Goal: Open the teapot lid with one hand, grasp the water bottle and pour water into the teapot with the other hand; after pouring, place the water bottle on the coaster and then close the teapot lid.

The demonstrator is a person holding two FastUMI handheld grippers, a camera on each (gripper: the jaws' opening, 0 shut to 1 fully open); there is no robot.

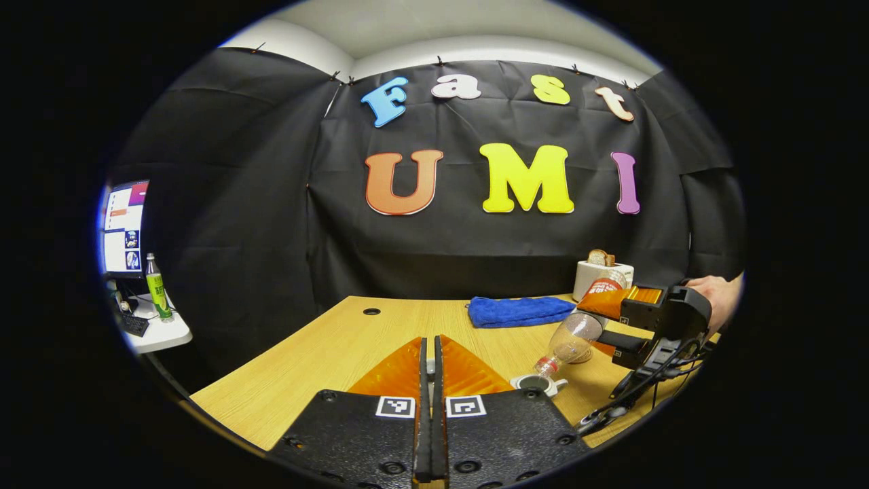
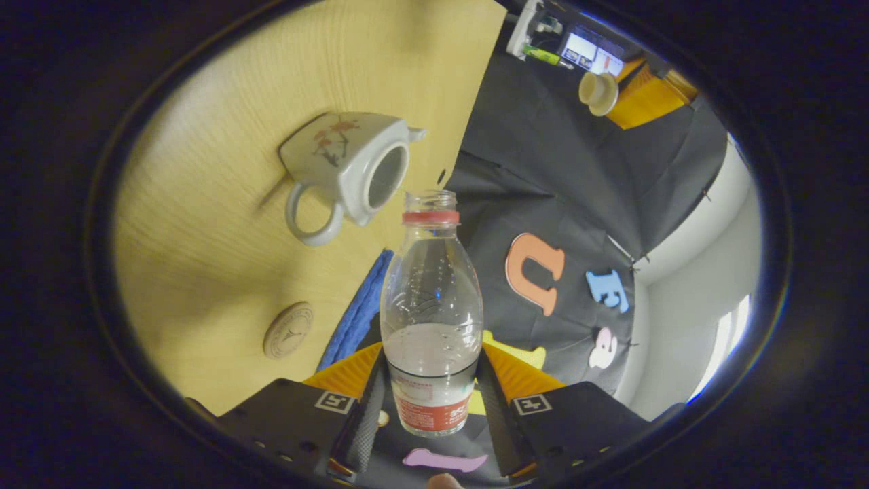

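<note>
Right gripper view: water bottle (image 2: pixel 432 319) label unreadable.

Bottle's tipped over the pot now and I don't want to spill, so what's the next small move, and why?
Probably tip the water bottle a little further, keeping its open neck aimed at the teapot mouth. The right gripper fingers clamp it, it still holds water, its mouth sits just beside the uncovered opening, and no stream is visible.

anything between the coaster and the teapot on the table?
No. Right gripper view: bare table between coaster and teapot.
</note>
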